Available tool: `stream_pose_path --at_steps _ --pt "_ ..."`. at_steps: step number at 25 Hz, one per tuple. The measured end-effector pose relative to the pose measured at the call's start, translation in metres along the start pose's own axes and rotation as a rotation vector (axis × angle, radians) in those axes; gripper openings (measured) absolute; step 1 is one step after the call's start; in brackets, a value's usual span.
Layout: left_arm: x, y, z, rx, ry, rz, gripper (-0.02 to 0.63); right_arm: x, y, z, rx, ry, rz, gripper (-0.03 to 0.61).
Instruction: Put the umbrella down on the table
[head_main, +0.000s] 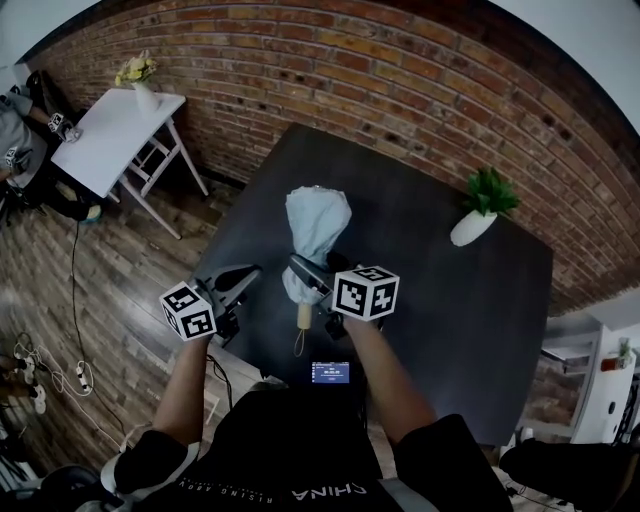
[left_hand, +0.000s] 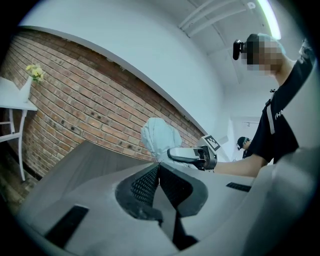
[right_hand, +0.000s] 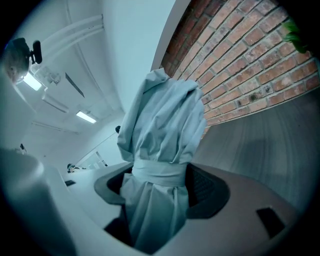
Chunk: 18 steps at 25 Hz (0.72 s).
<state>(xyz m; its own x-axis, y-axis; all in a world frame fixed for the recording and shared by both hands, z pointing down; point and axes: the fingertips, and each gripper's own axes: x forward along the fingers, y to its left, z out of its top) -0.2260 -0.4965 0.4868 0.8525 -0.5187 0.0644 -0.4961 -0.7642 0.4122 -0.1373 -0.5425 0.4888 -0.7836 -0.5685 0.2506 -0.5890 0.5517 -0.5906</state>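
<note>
Head view: nearest the camera, the left gripper had its jaws pressed together, empty. Just beside it, the right gripper pinched the folded pale-blue umbrella at its strap, held over the dark table. Beyond stood 1 potted plant and a brick wall.

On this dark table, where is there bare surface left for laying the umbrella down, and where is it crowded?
The table is almost all bare. One wide patch runs from the umbrella rightward to the near right edge, and another lies between the umbrella and the brick wall. Only the potted plant crowds the right side by the wall.
</note>
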Motion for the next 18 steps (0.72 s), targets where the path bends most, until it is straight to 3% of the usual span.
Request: stream_pose_path --at_steps 7,18 --pt "0.008 0.041 0.003 -0.044 -0.012 0.057 0.003 0.042 -0.034 -0.004 0.026 0.112 -0.06 0.307" --pt "0.041 0.094 -0.019 -0.092 0.051 0.099 0.003 0.103 -0.088 -0.033 0.093 0.255 -0.123 0.307"
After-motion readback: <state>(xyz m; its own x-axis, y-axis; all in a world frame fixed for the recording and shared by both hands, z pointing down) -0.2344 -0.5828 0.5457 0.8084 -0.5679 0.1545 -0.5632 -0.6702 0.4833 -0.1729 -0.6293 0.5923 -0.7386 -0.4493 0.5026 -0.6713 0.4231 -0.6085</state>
